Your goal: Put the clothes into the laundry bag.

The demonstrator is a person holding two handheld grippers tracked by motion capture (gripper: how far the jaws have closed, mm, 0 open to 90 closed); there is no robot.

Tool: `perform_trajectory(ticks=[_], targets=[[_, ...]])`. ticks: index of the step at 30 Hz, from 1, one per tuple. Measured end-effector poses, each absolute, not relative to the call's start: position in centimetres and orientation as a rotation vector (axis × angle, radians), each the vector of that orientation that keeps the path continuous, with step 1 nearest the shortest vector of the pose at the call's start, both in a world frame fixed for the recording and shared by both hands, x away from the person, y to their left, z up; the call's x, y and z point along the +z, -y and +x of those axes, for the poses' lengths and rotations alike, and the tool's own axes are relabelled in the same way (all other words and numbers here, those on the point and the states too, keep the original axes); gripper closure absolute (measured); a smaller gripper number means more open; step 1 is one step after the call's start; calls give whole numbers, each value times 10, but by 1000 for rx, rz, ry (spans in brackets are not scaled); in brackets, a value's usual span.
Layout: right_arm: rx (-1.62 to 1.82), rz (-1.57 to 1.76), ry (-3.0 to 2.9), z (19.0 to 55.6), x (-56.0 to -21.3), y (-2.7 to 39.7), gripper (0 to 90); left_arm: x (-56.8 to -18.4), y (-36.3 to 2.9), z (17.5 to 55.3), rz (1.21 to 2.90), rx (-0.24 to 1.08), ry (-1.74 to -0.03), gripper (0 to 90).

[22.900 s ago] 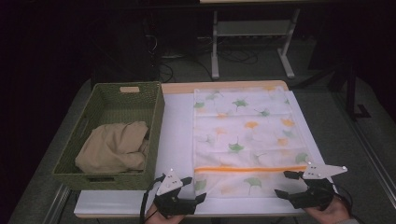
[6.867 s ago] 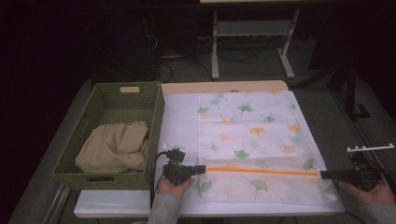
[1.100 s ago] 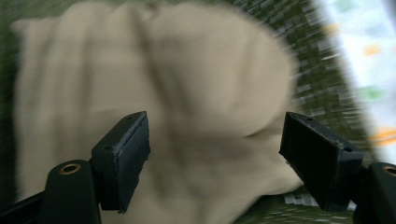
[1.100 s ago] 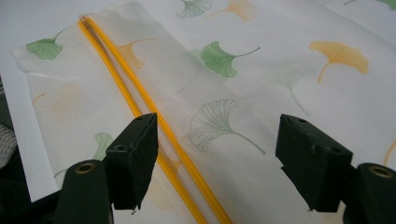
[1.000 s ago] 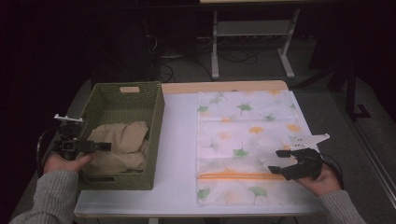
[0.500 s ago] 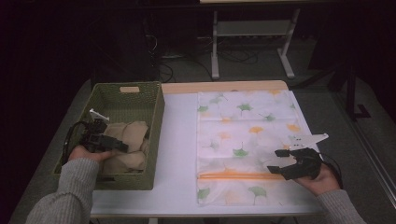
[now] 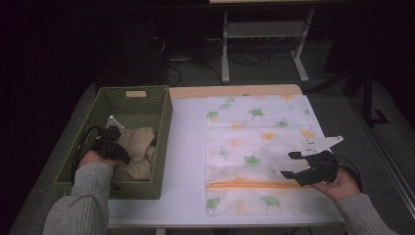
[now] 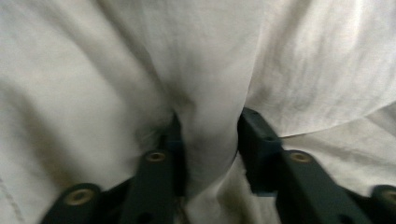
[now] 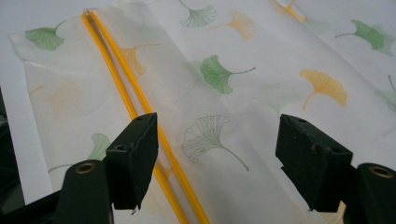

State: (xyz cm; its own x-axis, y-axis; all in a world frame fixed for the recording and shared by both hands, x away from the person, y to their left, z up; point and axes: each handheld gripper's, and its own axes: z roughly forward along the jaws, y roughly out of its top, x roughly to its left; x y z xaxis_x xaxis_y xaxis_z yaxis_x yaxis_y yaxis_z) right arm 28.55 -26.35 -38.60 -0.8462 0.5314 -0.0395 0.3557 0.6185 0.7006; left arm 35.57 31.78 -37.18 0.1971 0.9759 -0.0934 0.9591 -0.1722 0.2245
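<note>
Since a second ago the left gripper (image 7: 113, 149) has gone from the basket's left rim down into the cloth (image 7: 139, 152), and its jaws now pinch a fold of it, seen close in the left gripper view (image 8: 210, 140). That cloth lies bunched in the near half of the basket (image 7: 164, 127), at the table's left. The right gripper (image 7: 298, 166) has barely shifted; it hovers with jaws wide over the near right part of the bag (image 7: 259, 142), just beyond the zip (image 9: 140, 112).

Likely trouble: the pinch takes only one thin fold, so on lifting the rest may hang, drag over the basket's right wall and catch on the weave, or slip free. A deep bite could also snag the basket floor, though I cannot see that far down. The bag is light mesh; if the right gripper does not hold it, the arriving cloth may push it about.

Room: the basket walls hem the left gripper on all sides, so up is the open way out. Between basket and bag lies a bare strip of table (image 7: 188, 147). The bag's near edge sits close to the table's front edge.
</note>
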Motion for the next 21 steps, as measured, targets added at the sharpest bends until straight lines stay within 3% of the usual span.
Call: perform_trajectory(ticks=[7, 12, 21], targets=[[975, 644, -2732, 297, -405, 252, 369, -364, -323, 346, 2192, 103, -1803, 812], [876, 546, -2858, 302, -420, 239, 462, -356, -328, 338, 2147, 77, -1764, 826], [798, 490, -2903, 310, -438, 222, 492, -345, -341, 322, 2047, 22, -1684, 832]])
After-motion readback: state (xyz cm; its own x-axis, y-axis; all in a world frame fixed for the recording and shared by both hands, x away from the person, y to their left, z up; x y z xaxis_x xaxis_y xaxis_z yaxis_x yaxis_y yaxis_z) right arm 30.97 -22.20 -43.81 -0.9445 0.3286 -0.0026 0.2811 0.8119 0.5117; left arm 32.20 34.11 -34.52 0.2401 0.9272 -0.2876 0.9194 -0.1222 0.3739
